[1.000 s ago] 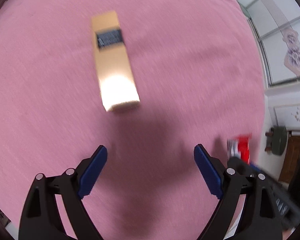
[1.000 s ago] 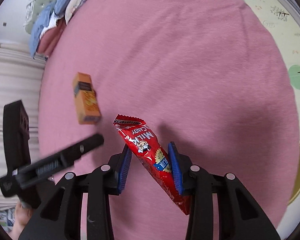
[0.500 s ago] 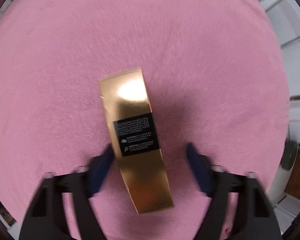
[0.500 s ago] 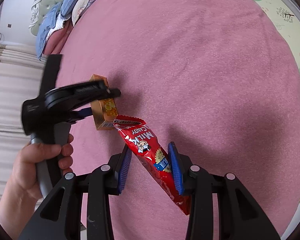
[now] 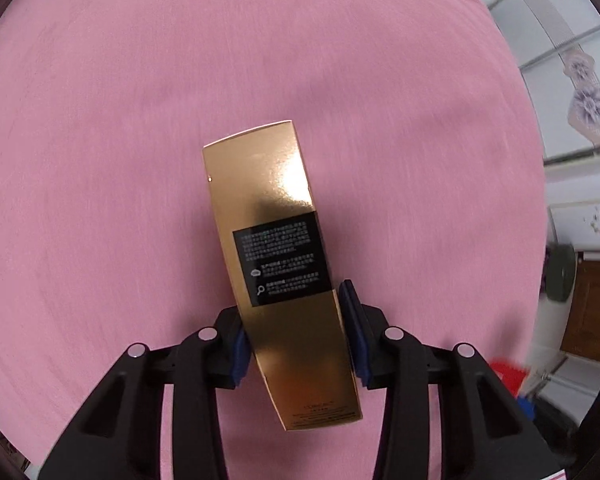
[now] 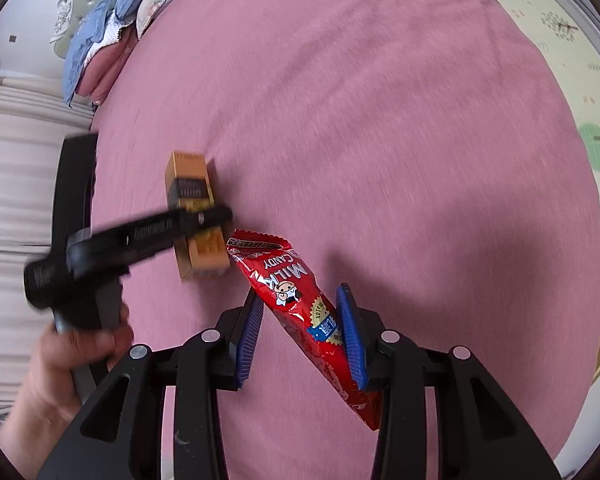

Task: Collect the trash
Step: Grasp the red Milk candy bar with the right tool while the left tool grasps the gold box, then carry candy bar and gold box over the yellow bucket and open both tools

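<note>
A long gold box (image 5: pixel 268 208) with a black label lies on the pink bed cover (image 5: pixel 140 120). My left gripper (image 5: pixel 294 320) points down over its near half, and the jaws are closing with the box between them, both blue pads against its sides. The right wrist view shows that box (image 6: pixel 190 176) with the left gripper (image 6: pixel 216 216) across it. My right gripper (image 6: pixel 300 300) is shut on a red milk candy wrapper (image 6: pixel 284 276), which sticks out slantwise above the cover.
A person's hand (image 6: pixel 60 380) holds the left gripper's handle. Folded blankets and pillows (image 6: pixel 108 20) are piled by the headboard at the far end. A patterned play mat (image 6: pixel 560 60) covers the floor beyond the bed's right edge. Pale curtains (image 6: pixel 20 180) hang at left.
The left gripper came from short of the gold box to over it, and its wide jaws closed onto the box's sides. The right gripper keeps the same hold on the wrapper.
</note>
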`<control>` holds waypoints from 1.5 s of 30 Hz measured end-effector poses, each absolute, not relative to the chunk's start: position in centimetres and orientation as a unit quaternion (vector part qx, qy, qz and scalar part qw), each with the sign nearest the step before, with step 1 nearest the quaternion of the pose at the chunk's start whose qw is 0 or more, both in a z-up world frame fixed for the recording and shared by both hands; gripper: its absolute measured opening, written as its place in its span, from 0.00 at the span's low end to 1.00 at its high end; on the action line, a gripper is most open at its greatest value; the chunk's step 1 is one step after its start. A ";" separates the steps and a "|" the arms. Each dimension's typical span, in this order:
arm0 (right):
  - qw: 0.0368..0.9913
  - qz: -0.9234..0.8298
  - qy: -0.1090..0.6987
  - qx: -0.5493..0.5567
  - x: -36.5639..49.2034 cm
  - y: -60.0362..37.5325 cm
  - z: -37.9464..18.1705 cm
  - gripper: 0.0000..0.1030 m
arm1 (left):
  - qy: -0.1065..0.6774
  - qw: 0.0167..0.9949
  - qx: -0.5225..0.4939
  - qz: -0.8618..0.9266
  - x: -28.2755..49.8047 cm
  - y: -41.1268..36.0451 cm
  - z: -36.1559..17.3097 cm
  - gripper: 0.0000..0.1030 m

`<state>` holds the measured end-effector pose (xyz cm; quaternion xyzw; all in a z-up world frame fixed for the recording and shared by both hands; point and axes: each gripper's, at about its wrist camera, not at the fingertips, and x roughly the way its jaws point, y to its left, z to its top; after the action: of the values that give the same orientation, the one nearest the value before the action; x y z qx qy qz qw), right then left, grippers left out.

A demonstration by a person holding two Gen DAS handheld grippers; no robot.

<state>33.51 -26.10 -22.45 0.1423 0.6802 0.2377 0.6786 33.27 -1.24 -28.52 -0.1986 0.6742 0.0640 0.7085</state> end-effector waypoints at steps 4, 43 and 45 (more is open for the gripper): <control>0.673 0.233 0.689 0.137 30.1 -27.4 -22.1 0.36 | 0.683 0.702 -0.195 0.036 28.3 -3.8 -27.9 0.39; 0.755 0.122 0.585 0.270 7.7 -45.7 -7.8 0.36 | 0.674 0.698 -0.048 -0.237 10.9 -28.2 -12.2 0.39; 0.760 0.110 0.578 0.277 7.7 -47.1 -7.7 0.36 | 0.673 0.695 -0.036 -0.251 11.0 -29.5 -11.9 0.39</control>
<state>7.66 -47.06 -7.69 0.2775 0.5776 0.1102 0.7597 10.99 -29.53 -11.89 -0.0358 0.6732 -0.2514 0.6945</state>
